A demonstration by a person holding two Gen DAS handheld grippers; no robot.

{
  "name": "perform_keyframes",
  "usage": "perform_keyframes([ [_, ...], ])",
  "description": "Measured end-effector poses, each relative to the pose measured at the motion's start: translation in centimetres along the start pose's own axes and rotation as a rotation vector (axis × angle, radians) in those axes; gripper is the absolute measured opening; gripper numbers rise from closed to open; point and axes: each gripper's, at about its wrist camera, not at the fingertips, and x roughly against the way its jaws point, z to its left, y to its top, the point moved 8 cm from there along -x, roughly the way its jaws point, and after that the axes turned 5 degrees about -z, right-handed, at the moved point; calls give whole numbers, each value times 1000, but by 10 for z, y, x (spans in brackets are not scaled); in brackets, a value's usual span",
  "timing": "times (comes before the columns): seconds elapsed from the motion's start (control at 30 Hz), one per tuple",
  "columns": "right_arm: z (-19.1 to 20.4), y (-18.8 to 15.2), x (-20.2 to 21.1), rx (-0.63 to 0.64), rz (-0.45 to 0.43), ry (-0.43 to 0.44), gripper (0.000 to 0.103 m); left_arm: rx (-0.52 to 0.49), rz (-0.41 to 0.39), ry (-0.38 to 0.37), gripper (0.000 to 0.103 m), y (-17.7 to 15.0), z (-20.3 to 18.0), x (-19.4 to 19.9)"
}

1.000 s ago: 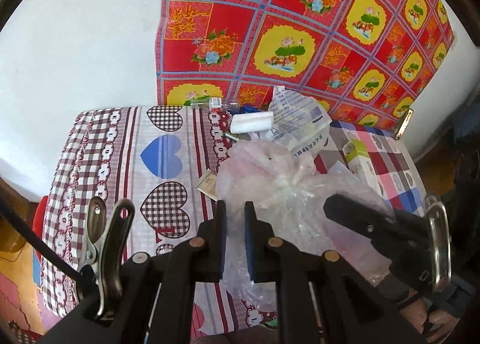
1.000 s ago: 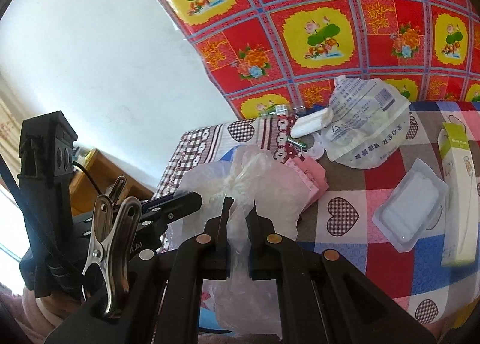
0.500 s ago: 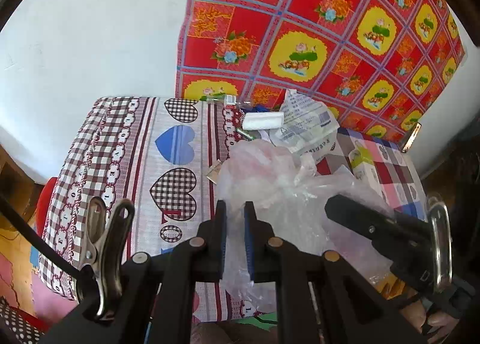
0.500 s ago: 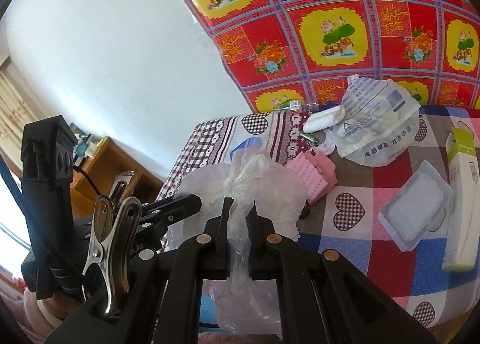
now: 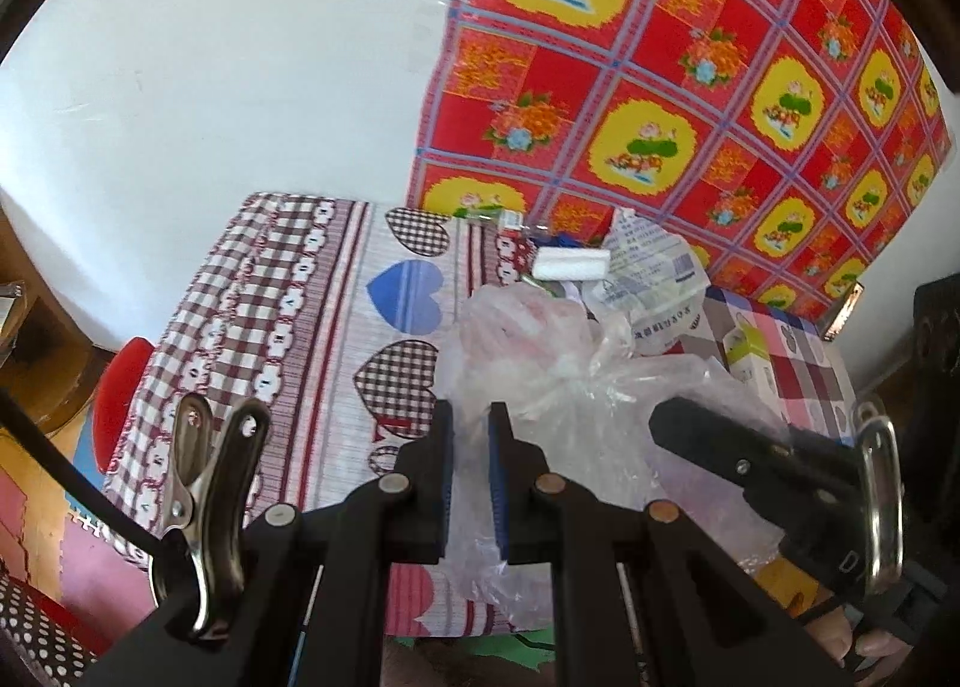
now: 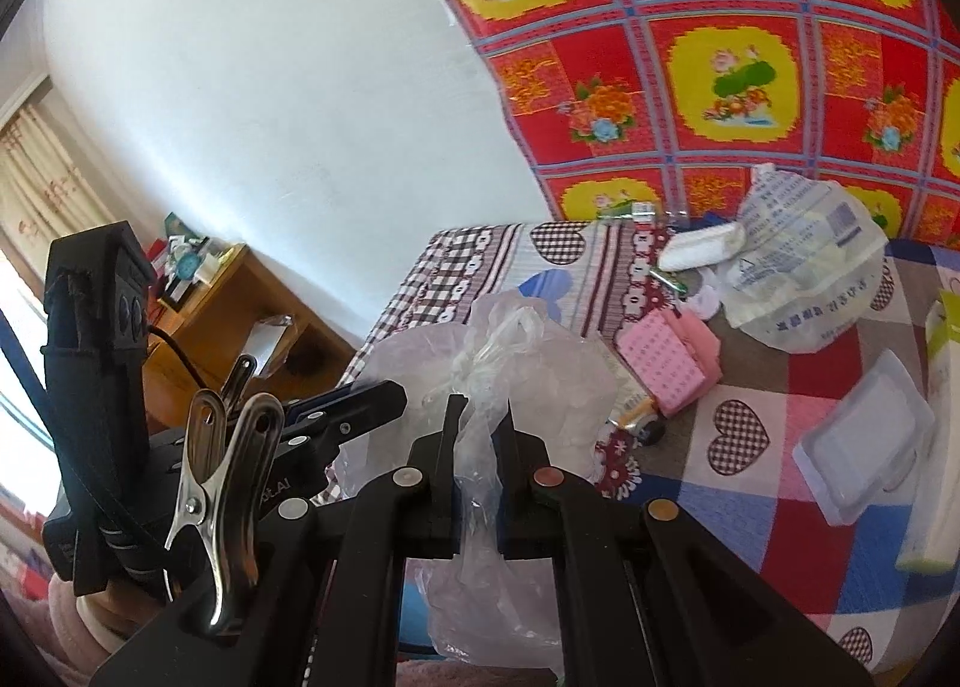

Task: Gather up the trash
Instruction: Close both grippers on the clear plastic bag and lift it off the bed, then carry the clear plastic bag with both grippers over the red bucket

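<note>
A red-and-yellow floral cloth (image 5: 690,105) hangs behind the heart-patterned table (image 5: 336,291). Since a second ago the view has drawn back from the table, the clear plastic bag (image 5: 540,381) staying pinched by both the left gripper (image 5: 471,429) and right gripper (image 6: 480,423); trash past the bag, like the printed pouch (image 6: 804,273), remains uncollected.

The tabletop (image 6: 744,483) wears a checked cloth printed with hearts. On it lie a pink packet (image 6: 669,366), a clear plastic tray (image 6: 864,456), a crumpled printed pouch (image 6: 804,279), a white roll (image 6: 699,252) near the back edge, and a white-and-green box (image 6: 936,435) at the right.
</note>
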Motion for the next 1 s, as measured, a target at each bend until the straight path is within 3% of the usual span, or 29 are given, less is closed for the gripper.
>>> perform_keyframes([
  [1.0,103,9,-86,106,84,88,8,136,-47,101,11,15,132,27],
])
